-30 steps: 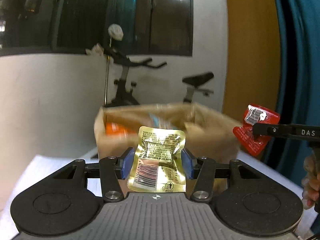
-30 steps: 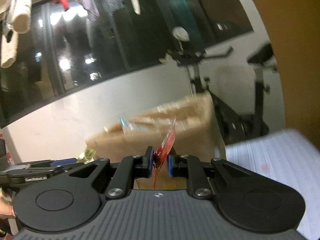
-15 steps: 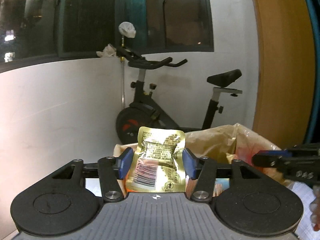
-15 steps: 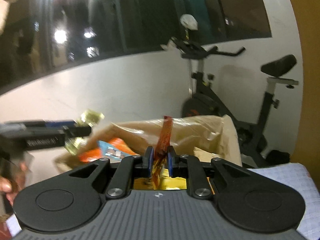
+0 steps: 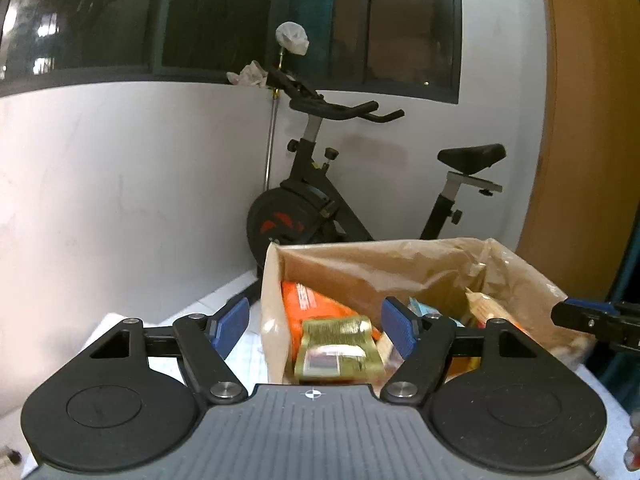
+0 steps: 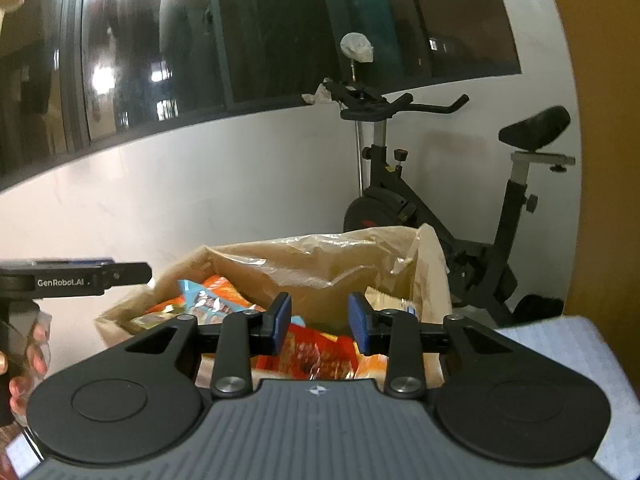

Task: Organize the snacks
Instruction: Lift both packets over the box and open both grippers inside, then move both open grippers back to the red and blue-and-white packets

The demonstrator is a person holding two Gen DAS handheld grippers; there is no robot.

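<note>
A brown cardboard box point(image 5: 276, 280) lined with clear plastic holds several snack packs; it also shows in the right wrist view point(image 6: 428, 264). My left gripper point(image 5: 316, 324) is open above the box's left end. A gold snack packet point(image 5: 338, 350) lies loose in the box below it, on an orange pack point(image 5: 308, 304). My right gripper point(image 6: 320, 322) is open over the box. A red snack packet point(image 6: 316, 354) lies in the box beneath it. The right gripper's tip point(image 5: 588, 320) shows at the right of the left wrist view.
An exercise bike point(image 5: 316, 208) stands against the white wall behind the box. The box sits on a white cloth-covered table point(image 6: 560, 344). A wooden panel point(image 5: 584, 120) is at the right. Dark windows run above the wall.
Both grippers moved over the box and opened. The gold packet dropped from the left gripper into the box, and the red packet dropped from the right gripper.
</note>
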